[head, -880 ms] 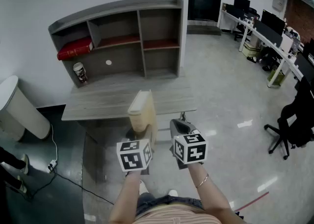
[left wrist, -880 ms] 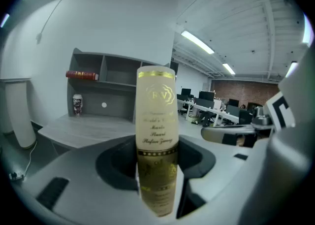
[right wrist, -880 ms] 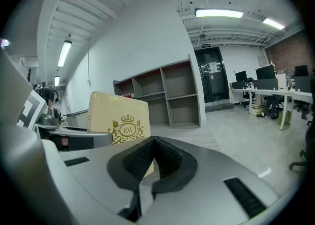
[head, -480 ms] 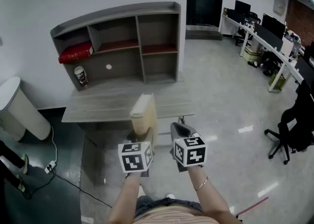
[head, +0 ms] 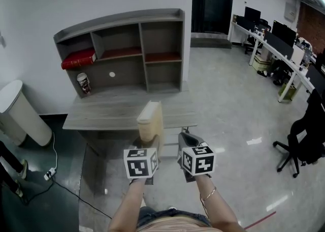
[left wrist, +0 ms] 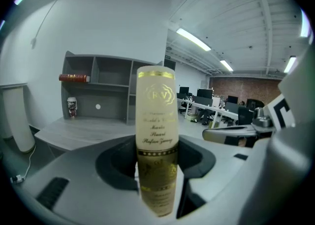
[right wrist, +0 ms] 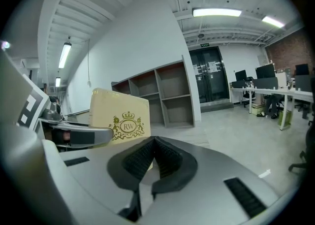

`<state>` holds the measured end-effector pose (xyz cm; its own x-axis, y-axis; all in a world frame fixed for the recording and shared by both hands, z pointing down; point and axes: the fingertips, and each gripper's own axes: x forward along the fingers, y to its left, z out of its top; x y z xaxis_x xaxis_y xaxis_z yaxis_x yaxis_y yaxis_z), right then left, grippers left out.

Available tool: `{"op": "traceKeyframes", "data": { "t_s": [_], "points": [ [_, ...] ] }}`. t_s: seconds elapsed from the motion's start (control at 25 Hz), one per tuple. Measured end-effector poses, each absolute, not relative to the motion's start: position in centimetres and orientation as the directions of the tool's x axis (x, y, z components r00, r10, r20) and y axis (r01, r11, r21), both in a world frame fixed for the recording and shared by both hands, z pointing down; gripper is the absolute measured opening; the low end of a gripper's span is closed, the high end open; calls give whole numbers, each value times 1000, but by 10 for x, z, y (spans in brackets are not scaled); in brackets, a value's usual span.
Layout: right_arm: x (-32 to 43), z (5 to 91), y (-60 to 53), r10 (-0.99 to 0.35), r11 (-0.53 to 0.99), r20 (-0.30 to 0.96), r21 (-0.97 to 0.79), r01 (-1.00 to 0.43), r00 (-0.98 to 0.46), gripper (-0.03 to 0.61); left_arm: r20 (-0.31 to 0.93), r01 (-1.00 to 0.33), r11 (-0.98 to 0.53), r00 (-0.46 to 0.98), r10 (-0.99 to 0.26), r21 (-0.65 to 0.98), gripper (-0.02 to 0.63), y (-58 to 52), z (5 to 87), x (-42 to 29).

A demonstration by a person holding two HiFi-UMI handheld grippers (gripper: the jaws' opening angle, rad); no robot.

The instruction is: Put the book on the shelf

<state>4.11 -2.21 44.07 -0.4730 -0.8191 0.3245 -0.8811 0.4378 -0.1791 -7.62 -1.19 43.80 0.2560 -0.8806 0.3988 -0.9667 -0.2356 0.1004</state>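
Cream gilt-lettered hardback book (left wrist: 156, 120), upright, clamped in left gripper (left wrist: 157, 182); right gripper (right wrist: 153, 162) just right of book, jaws together, empty; grey wooden shelf unit (head: 142, 38) well beyond book

Left gripper (head: 146, 144) fingers clamped on book (head: 151, 120); right gripper (head: 187, 139) fingers together, empty; both side by side.

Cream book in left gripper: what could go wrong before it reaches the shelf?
1. The left gripper clamps the cream book only near its lower end; standing tall, it may tilt or slip. The shut right gripper gives no support.
2. A red book lies in the upper left bay of the shelf and a cup stands below: aiming there risks a knock.
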Motion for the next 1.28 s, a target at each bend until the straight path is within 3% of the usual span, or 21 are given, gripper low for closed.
{"op": "traceKeyframes", "data": {
  "t_s": [0.64,1.28],
  "points": [
    [56,434,-49,-817,458,315,-153,-876,-482,9,388,-971,-224,239,-890,85,216,-40,429,-70],
    [72,438,-126,-845,393,329,-153,-907,-422,9,355,-958,-277,285,-890,72,216,-136,416,-62]
  ]
}}
